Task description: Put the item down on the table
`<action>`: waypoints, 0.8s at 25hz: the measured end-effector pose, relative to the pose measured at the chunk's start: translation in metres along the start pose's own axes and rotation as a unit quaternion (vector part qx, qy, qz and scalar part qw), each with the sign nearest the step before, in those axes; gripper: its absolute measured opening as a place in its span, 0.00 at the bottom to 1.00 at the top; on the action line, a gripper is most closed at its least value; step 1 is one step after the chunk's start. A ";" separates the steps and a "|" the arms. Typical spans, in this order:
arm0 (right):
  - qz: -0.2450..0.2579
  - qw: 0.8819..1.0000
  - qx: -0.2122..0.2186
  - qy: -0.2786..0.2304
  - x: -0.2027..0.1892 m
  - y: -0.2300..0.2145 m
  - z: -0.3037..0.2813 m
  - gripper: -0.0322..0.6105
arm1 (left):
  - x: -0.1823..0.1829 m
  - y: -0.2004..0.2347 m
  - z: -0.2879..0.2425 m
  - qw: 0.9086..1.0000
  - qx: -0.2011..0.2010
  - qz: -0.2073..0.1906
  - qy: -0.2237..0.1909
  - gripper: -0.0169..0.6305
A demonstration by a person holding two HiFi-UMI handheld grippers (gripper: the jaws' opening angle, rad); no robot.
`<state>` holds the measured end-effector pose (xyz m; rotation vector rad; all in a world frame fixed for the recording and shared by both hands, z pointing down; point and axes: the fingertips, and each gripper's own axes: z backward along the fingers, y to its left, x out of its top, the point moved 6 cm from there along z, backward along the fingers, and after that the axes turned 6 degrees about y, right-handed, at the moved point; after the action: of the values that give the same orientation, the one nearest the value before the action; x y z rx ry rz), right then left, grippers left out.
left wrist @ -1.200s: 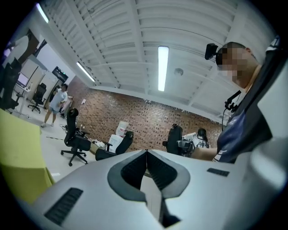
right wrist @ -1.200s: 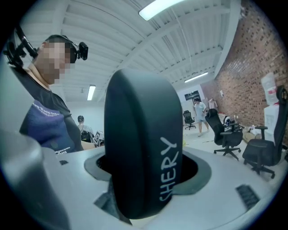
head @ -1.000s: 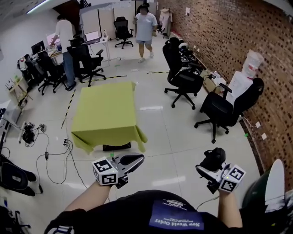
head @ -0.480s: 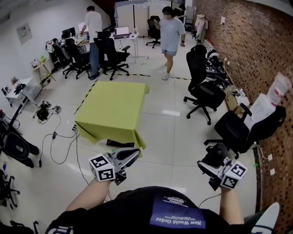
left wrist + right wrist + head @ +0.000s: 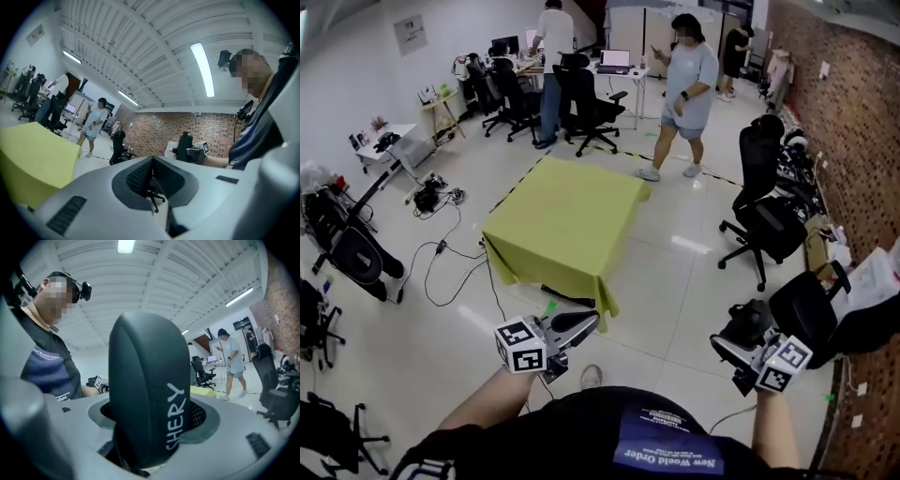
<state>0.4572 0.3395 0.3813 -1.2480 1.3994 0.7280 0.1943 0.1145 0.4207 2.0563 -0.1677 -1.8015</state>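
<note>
My right gripper (image 5: 739, 336) is shut on a black rounded item (image 5: 746, 322), held low at the right over the floor. In the right gripper view the black item (image 5: 147, 390) stands upright between the jaws and fills the middle, with white print "SHERY" on its side. At the lower left, my left gripper (image 5: 589, 322) is shut and holds nothing; its two pads (image 5: 140, 173) meet in the left gripper view. The table (image 5: 562, 211), draped in a yellow-green cloth, stands ahead across a stretch of floor. Its top is bare.
A person (image 5: 684, 84) walks just beyond the table's far right corner. Black office chairs (image 5: 764, 220) line the brick wall at the right, one chair (image 5: 811, 309) close to my right gripper. Cables (image 5: 441, 253) trail on the floor left of the table. Desks and another person (image 5: 551, 56) stand at the back.
The view has swung: the table now sits nearer the middle, and the walking person has come closer to it. Both grippers keep their pose and grip.
</note>
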 end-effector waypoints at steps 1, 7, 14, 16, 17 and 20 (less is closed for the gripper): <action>0.002 1.000 0.008 0.004 0.004 -0.006 -0.015 0.57 | 0.002 0.010 0.003 1.000 0.005 0.000 -0.002 0.04; 0.022 0.999 0.037 0.022 0.049 -0.043 -0.122 0.57 | 0.035 0.101 0.019 0.999 0.024 -0.003 -0.022 0.04; 0.029 0.998 0.054 0.028 0.091 -0.084 -0.239 0.57 | 0.081 0.204 0.047 0.998 0.047 -0.014 -0.029 0.04; 0.034 0.996 0.070 0.032 0.102 -0.092 -0.267 0.57 | 0.093 0.224 0.054 0.997 0.064 -0.023 -0.032 0.04; 0.036 0.996 0.078 0.036 0.107 -0.096 -0.278 0.57 | 0.099 0.232 0.055 0.996 0.074 -0.026 -0.033 0.04; 0.043 0.992 0.103 0.050 0.118 -0.116 -0.311 0.57 | 0.117 0.255 0.054 0.993 0.105 -0.040 -0.031 0.04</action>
<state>0.4847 -0.0113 0.3667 -1.0805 1.5771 0.5693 0.2040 -0.1701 0.4025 2.1779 -0.3073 -1.9721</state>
